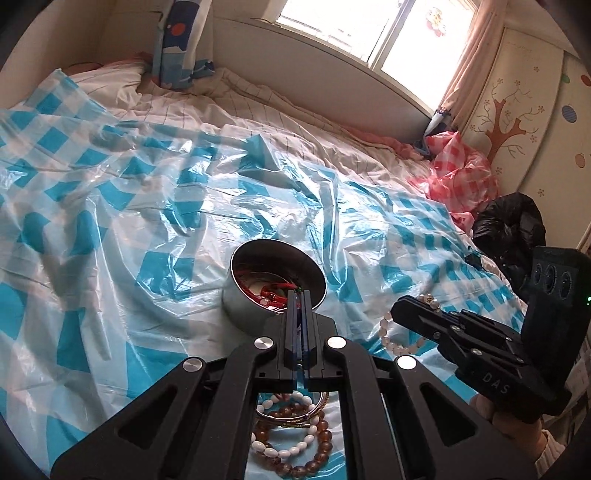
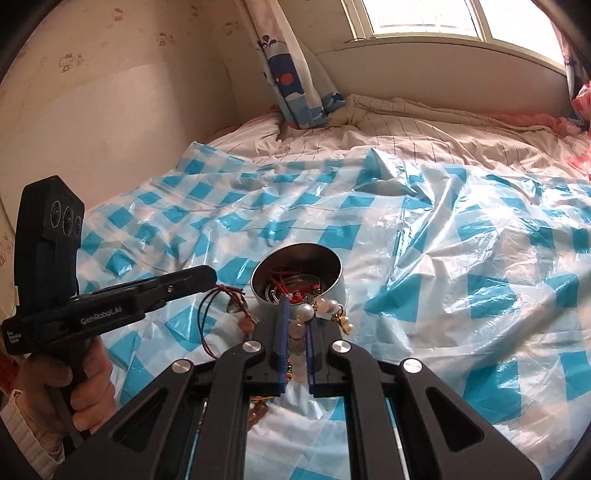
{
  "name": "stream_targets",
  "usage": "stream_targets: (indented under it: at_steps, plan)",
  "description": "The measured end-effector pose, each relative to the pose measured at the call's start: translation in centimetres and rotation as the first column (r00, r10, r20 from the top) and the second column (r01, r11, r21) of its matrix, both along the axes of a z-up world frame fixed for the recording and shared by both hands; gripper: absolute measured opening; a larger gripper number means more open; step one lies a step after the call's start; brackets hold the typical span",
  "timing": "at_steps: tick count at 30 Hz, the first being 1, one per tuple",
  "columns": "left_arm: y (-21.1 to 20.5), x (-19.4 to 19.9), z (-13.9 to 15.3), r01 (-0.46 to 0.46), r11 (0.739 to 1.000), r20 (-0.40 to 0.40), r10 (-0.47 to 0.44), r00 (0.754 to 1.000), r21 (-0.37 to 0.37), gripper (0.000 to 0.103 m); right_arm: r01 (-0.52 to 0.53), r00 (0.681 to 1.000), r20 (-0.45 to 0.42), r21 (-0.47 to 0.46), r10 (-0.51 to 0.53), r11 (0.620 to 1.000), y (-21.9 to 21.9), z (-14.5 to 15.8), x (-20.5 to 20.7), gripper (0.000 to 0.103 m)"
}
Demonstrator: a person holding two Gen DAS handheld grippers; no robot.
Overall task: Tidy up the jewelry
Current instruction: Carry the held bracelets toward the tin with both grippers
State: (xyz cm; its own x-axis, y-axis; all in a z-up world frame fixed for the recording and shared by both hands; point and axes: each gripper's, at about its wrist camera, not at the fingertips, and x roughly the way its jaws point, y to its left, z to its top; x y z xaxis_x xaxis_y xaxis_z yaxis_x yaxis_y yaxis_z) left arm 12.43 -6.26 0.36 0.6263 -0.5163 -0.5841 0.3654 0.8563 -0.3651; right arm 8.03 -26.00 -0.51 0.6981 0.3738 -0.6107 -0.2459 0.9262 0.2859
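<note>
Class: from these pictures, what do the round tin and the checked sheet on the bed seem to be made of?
Tin: probably metal, with a shiny silver wall that mirrors the blue checks.
Sheet: thin plastic film, glossy and partly see-through, with sharp crinkles and glare.

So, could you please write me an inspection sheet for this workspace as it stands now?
Surface: blue-checked plastic sheet, crumpled, spread over a bed.
Job's things: round metal tin, open, red cord jewelry inside; pearl bracelet; red cord necklace; amber and white bead bracelets loose on the sheet.
Clutter: red-checked plastic; black bag.
Grippers: left gripper, jaws shut on the red cord necklace; right gripper, jaws shut on the pearl bracelet, near the tin.
Cables: nothing seen.
Surroundings: window, curtains, painted wardrobe.
</note>
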Motion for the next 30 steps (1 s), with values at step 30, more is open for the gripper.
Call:
stream_targets:
  at_steps: [30]
  plan:
    - [-1.1,2.1,3.0,-0.005,0.993,0.037,0.009,0.999,-0.121,0.002,-0.014,1.000,0.011,0.018,0.014,1.000,0.9,1.2,2.6,0.008]
